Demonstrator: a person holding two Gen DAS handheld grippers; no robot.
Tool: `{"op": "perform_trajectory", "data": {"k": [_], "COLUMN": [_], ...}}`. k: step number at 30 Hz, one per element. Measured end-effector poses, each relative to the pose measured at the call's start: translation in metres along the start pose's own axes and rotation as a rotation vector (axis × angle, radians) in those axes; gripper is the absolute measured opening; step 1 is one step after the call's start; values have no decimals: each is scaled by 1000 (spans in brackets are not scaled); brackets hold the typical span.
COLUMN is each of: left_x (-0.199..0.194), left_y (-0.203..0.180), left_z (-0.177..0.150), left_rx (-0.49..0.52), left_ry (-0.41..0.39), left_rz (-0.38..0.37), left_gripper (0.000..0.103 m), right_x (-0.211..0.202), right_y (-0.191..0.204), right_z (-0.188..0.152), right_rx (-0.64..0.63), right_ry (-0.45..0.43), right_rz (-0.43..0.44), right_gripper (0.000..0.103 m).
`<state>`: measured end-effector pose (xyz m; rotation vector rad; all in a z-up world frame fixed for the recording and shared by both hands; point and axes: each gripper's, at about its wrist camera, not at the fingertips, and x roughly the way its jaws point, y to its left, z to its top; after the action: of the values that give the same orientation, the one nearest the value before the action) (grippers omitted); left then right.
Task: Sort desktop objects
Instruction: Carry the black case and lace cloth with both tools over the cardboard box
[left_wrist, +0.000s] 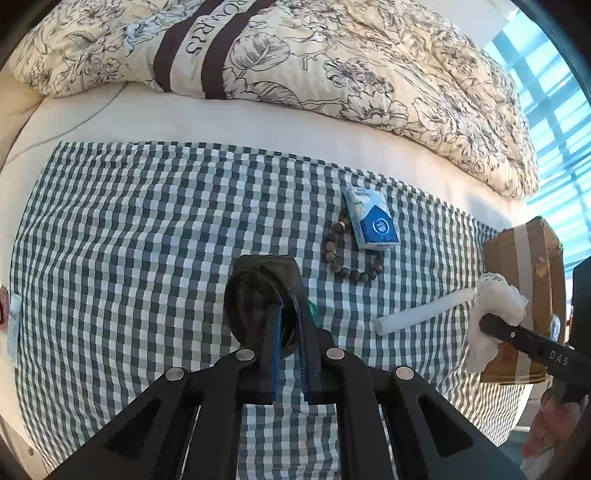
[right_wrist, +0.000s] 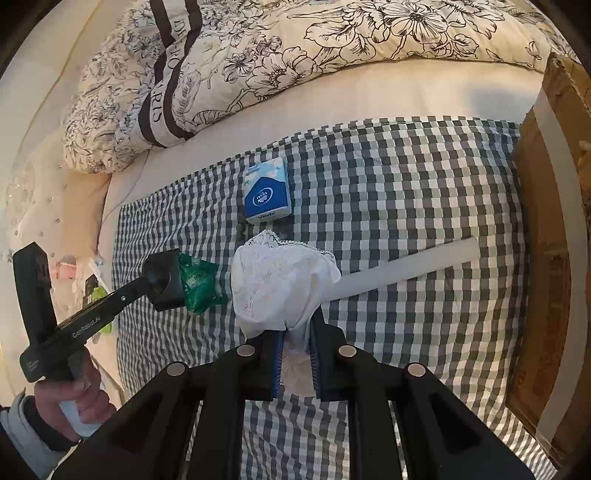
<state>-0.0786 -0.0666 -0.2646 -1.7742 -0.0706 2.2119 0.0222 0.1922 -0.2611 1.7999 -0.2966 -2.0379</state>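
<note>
- The left gripper (left_wrist: 286, 354) has its fingers clenched on a black device (left_wrist: 264, 299) with a green crinkly wrapper (right_wrist: 197, 282) against it, held just above the checked cloth (left_wrist: 147, 229) spread over the bed.
- Seen from the right wrist, that gripper's arm bears pale lettering that looks like "GenRobot.AI"; a hand (right_wrist: 79, 406) in a grey sleeve grips its handle.
- The right gripper (right_wrist: 297, 360) is grasping a bunched white lace-edged cloth (right_wrist: 280, 284) between its blue-lined fingers; from the left wrist view, "DAS" can be read on its arm.
- A blue-and-white tissue pack (left_wrist: 371, 219) lies on the checked cloth — the word "Vinda" shows on its near edge in the right wrist view.
- A brown bead bracelet (left_wrist: 351, 258) lies touching the pack, partly tucked under it.
- A white tube (left_wrist: 424, 312) lies on the checked cloth, near the lace cloth.
- A taped cardboard box (left_wrist: 524, 280) stands at the right edge of the checked cloth.
- The floral duvet (left_wrist: 332, 66) beyond carries a dark-striped band with large letters, only partly legible — "...RIS" at the end.
</note>
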Motion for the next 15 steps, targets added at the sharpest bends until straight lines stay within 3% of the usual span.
{"op": "perform_trajectory", "data": {"k": [3,7,15], "left_x": [2,-4,-44], "left_y": [-4,-7,-29], "left_z": [0,7,21], "left_rx": [37,15,56], "left_ry": [-5,-18,-91], "left_rz": [13,5,-11], "left_gripper": [7,7,7], "right_x": [-4,-15,-58], "right_y": [-1,-1,5], "right_z": [-1,-1,7], "right_rx": [3,-1,-40], "right_ry": [-4,-22,-90], "right_rz": [2,9,15], "right_gripper": [12,12,12]}}
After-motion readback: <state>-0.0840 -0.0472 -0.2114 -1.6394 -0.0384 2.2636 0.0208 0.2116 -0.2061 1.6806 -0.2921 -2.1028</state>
